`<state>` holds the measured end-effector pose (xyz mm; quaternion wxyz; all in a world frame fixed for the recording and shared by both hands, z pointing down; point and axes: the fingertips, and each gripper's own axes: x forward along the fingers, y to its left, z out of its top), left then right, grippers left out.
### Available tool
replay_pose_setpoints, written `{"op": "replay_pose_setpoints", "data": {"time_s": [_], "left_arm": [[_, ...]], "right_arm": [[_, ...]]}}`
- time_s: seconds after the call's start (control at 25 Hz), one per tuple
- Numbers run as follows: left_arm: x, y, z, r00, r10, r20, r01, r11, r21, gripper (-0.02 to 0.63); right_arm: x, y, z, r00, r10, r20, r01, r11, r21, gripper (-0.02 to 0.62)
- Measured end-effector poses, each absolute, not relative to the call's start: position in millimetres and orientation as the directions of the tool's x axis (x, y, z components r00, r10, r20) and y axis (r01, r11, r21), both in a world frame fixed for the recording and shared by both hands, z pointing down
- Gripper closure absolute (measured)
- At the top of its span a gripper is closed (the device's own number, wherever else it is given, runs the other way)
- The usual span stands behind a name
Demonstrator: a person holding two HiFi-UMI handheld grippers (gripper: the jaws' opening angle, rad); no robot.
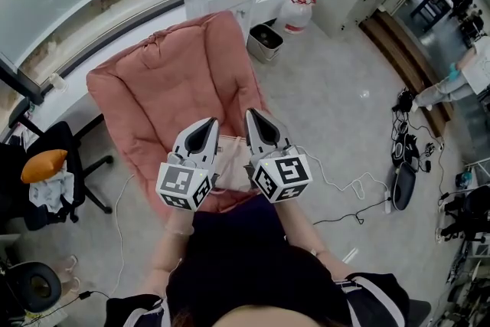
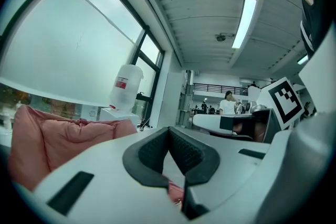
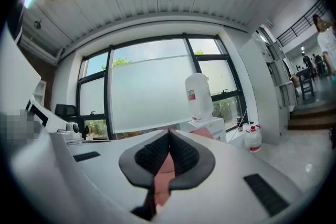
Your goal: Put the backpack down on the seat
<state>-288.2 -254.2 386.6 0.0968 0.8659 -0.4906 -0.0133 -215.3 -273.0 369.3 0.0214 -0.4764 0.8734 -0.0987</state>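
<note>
The red label on the water jug [image 3: 198,96] is too small to read (my cubes [image 1: 184,186] bear only square markers). Open grey floor [image 1: 337,103] lies right of the pink seat [image 1: 161,88]. My left claw [image 1: 207,125] and right claw [image 1: 254,117] are both pinched on the pale pink backpack [image 1: 230,157], at the seat's front edge

Daylight's pouring in through the big window [image 3: 152,92]: bright, milky, almost blown out in both gripper views. Overhead, the ceiling strip light [image 2: 244,21] glares hard white. The head view is evenly lit, with only a faint, soft shadow along the edge of the pink seat [image 1: 153,88], and the pale floor [image 1: 329,103] gleams a little. Both gripper views bend heavily, with straight lines bowing and black corners all round. Whatever sits closest to the lens goes soft.
</note>
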Motion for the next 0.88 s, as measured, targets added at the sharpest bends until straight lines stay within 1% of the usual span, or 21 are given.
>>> {"op": "replay_pose_setpoints", "data": {"time_s": [0.08, 0.36, 0.48, 0.64, 0.88], "left_arm": [[-287, -254, 388, 0.521, -0.85, 0.074, -0.844, -0.5, 0.194, 0.589], [-287, -254, 392, 0.528, -0.846, 0.076, -0.838, -0.505, 0.205, 0.589], [-282, -254, 391, 0.538, -0.84, 0.075, -0.832, -0.514, 0.209, 0.589], [-283, -253, 392, 0.547, -0.835, 0.062, -0.817, -0.516, 0.256, 0.589], [-288, -252, 395, 0.538, -0.841, 0.063, -0.823, -0.507, 0.255, 0.589]], "right_arm": [[-218, -271, 370, -0.552, -0.831, 0.065, -0.827, 0.537, -0.164, 0.563], [-226, -266, 376, -0.569, -0.818, 0.083, -0.819, 0.555, -0.144, 0.563], [-223, -267, 376, -0.57, -0.817, 0.086, -0.819, 0.556, -0.143, 0.565], [-225, -265, 378, -0.57, -0.817, 0.091, -0.819, 0.556, -0.139, 0.563], [-227, -262, 383, -0.568, -0.817, 0.097, -0.82, 0.554, -0.142, 0.565]]}}
